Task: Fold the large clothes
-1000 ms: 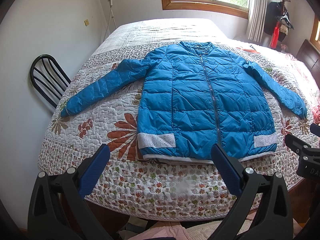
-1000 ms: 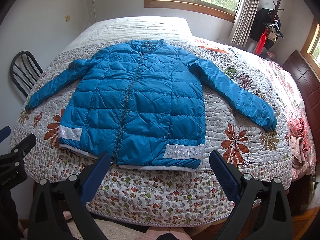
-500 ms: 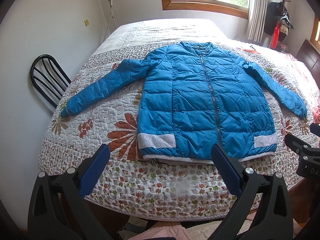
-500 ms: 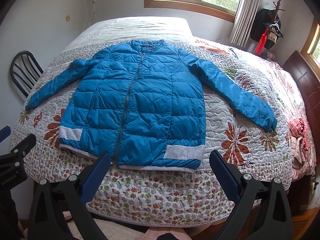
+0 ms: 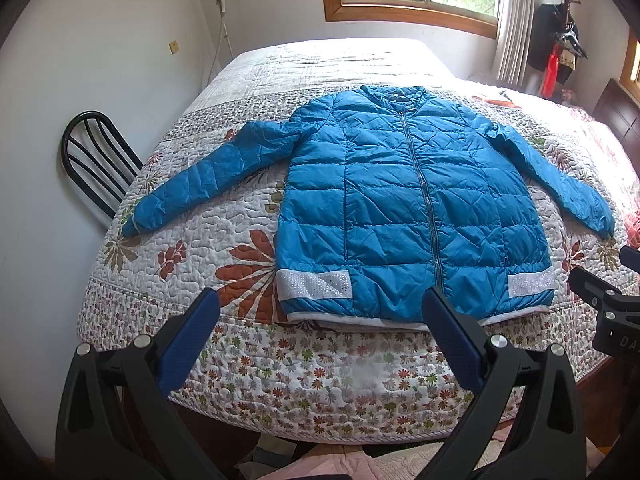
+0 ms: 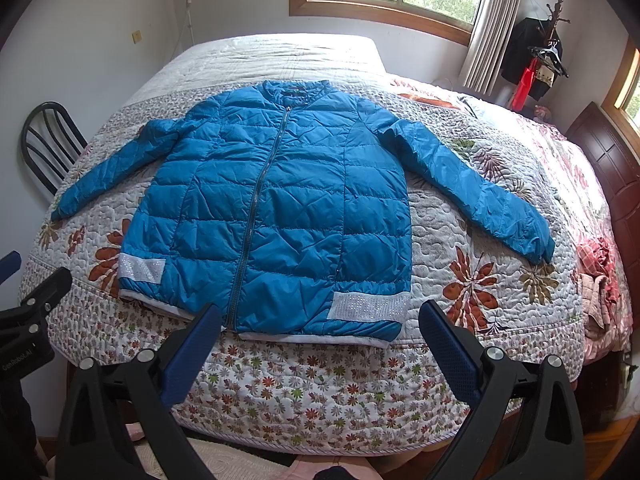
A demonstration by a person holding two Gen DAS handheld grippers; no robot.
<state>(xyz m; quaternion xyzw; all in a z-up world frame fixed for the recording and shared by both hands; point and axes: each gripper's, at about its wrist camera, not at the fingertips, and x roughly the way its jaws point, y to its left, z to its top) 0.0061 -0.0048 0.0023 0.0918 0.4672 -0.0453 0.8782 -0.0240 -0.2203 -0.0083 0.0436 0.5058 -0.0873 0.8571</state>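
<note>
- Blue quilted puffer jacket (image 5: 408, 216), zipped, lies face up and flat on floral quilted bedspread (image 5: 248, 364); hem near the bed's front edge, both sleeves spread.
- Left gripper (image 5: 320, 336) and right gripper (image 6: 320, 336): jaws wide, empty, short of the hem.
- Judgement: nothing folded yet. Start with a sleeve cuff; pinch both fabric layers, lay it across the chest, keeping it flat.
- Count: one jacket, two sleeves, two silver hem patches, one black metal chair (image 5: 96, 156).

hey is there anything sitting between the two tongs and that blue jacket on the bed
Nothing visible does. The blue jacket lies flat and zipped on the quilted bed, sleeves spread. The left tongs and right tongs are open, short of the hem, with only bare quilt between.
</note>
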